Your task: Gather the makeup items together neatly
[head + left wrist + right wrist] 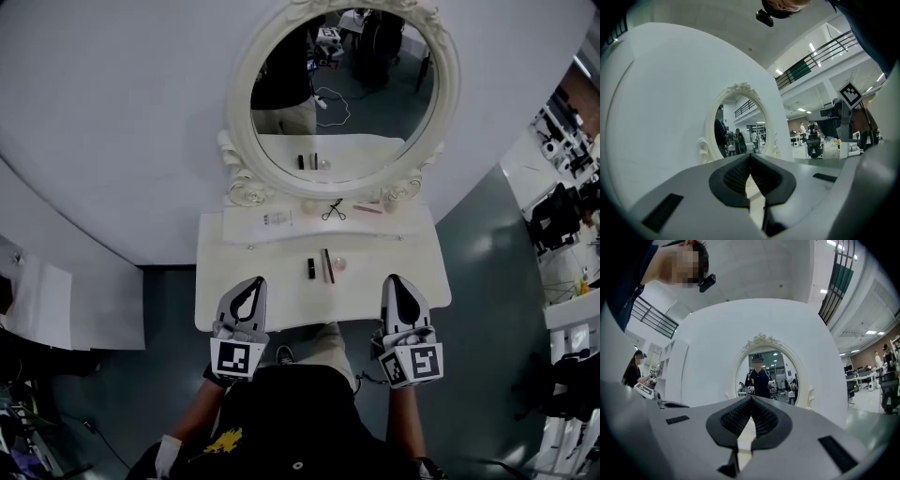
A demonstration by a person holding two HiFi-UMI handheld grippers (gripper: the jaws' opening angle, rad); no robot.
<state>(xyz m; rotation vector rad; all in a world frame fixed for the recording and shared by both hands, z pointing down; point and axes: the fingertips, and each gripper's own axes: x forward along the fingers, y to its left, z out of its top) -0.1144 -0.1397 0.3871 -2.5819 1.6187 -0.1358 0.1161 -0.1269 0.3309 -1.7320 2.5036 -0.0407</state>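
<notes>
On the white vanity table (234, 291) lie a short black lipstick (309, 269), a thin brown pencil (328, 265) and a small pink round item (340, 263), close together at the middle. The raised shelf (403, 223) behind them carries a white tube (277, 220), a black eyelash curler (334, 210) and a pink stick (367, 207). My left gripper (251, 281) (750, 157) hovers over the table's front left, shut and empty. My right gripper (396, 279) (751, 399) hovers at the front right, also shut with nothing in it. Both point toward the mirror.
An oval mirror with an ornate white frame (239, 112) stands behind the shelf against a curved white wall (112, 141). The table's front edge is just beneath the grippers. The person's legs and a shoe (284, 355) show below. Lab benches stand at the right (562, 206).
</notes>
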